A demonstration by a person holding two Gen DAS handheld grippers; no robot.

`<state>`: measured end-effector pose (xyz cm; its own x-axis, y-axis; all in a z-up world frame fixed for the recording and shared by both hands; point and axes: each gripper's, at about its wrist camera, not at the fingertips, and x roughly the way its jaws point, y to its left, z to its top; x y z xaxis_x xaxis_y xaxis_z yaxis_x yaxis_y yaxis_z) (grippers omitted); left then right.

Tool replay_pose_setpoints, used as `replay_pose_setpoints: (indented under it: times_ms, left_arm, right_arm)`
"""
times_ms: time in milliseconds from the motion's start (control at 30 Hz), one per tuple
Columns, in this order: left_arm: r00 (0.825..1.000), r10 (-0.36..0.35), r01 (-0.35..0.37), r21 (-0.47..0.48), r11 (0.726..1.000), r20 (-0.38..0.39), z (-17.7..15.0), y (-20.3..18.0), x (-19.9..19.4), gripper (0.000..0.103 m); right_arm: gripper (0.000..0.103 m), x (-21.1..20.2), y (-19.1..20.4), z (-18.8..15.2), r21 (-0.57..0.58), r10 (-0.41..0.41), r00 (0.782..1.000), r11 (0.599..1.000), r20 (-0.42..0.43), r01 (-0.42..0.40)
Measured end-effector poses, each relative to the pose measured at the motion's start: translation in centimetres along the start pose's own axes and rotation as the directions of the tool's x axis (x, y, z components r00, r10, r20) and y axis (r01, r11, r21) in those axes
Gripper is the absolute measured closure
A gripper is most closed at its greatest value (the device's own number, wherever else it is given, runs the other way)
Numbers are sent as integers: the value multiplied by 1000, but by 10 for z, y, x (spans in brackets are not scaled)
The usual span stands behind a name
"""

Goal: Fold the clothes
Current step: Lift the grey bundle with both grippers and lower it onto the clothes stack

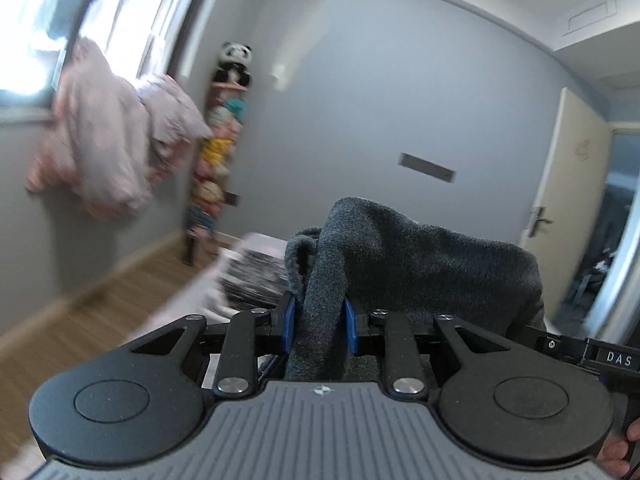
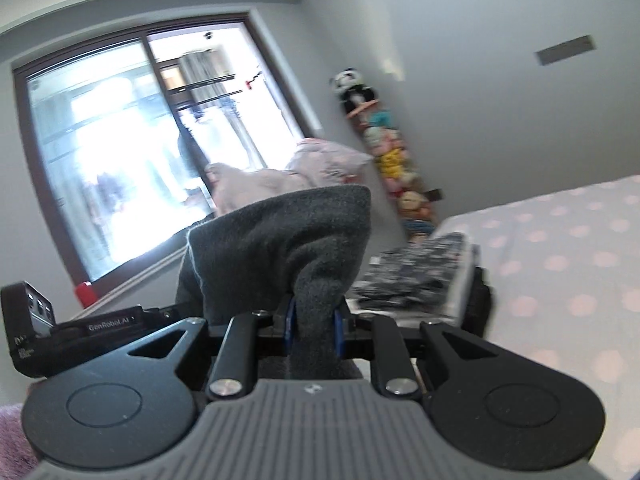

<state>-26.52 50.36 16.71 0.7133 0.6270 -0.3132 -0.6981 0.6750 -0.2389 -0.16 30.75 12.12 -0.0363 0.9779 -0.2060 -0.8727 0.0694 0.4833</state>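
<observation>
Both wrist cameras tilt upward, sharing the panda toy (image 1: 236, 56) corner.

— Left gripper (image 1: 319, 316): black linkage arms, blue finger pads (image 1: 289, 316), silver pivot screws, ribbed grey housing, compass-like emblem.
— Right gripper (image 2: 313, 322): identical build. Noted "GenRobot.AI" and "DAS" lettering on side bars.

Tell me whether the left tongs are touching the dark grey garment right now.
Touching. In the left wrist view the left tongs are closed on a bunched fold of the dark grey garment, with the blue pads pressed against the cloth on both sides.
</observation>
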Motion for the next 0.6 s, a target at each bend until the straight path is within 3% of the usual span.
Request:
replay_pose_setpoints:
  times_ms: [100,233,600]
  left_arm:
    - [998,59,-59,18,998,-5,11,23,2,74]
    - [994,99,-98,28,995,-45,9,46,17,74]
    - [961,116,-115,20,993,-251,-22,106,124,74]
  right_arm:
    - [82,28,33,12,-14,62,998,998,-13,-62]
    - [82,68,47,3,-1,82,994,997,-71,-83]
    - [82,179,5,-32,-11,-29,970,1000,-241,27]
